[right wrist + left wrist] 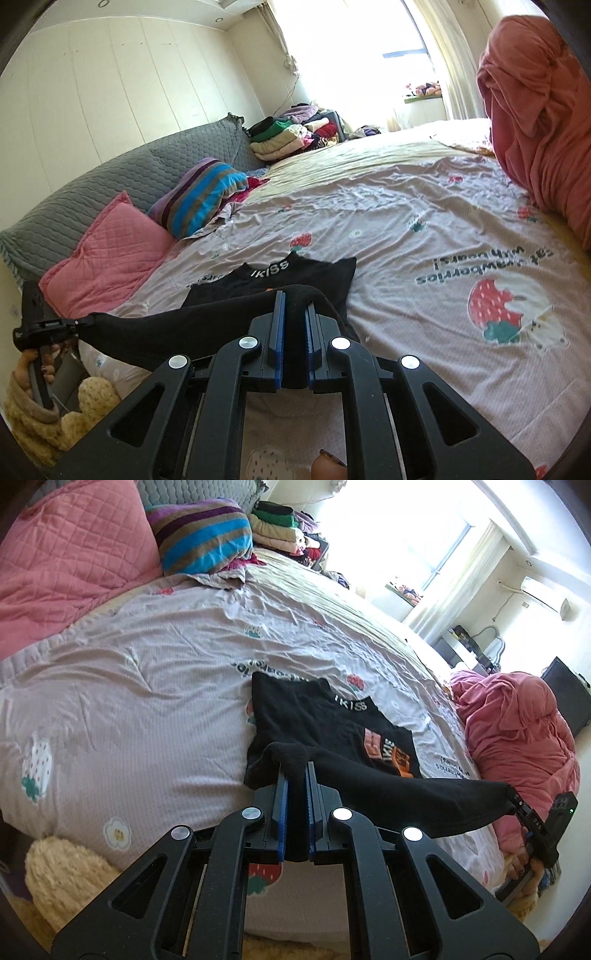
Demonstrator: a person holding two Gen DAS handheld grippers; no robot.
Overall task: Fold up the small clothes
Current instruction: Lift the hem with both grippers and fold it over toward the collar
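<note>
The left gripper (295, 771), a black two-finger claw with blue pads, is clamped tight on a bunched corner of a small black cotton T-shirt (325, 723) with white lettering at the collar and an orange print on the chest. The right gripper (295, 301), built the same way, is clamped on the opposite corner of the same near edge. Between the two claws the shirt's hem hangs as a taut black band, lifted clear of the bed. The rest of the shirt lies flat farther out, collar pointing away, on a pale lilac bedsheet (147, 686) printed with strawberries and flowers.

Beyond the shirt, a pink quilted pillow (110, 254) and a striped rolled blanket (207, 195) rest against a grey quilted headboard (122, 192). A stack of folded clothes (280, 140) sits at the far end near a bright window. A bundled pink duvet (524, 731) lies to the right side of the bed.

This looks like the first lengthwise fold: the hem is raised, ready to be carried over. The next move calls for both claws travelling together toward the collar, keeping the edge level and taut, then lowering it evenly before letting go.
</note>
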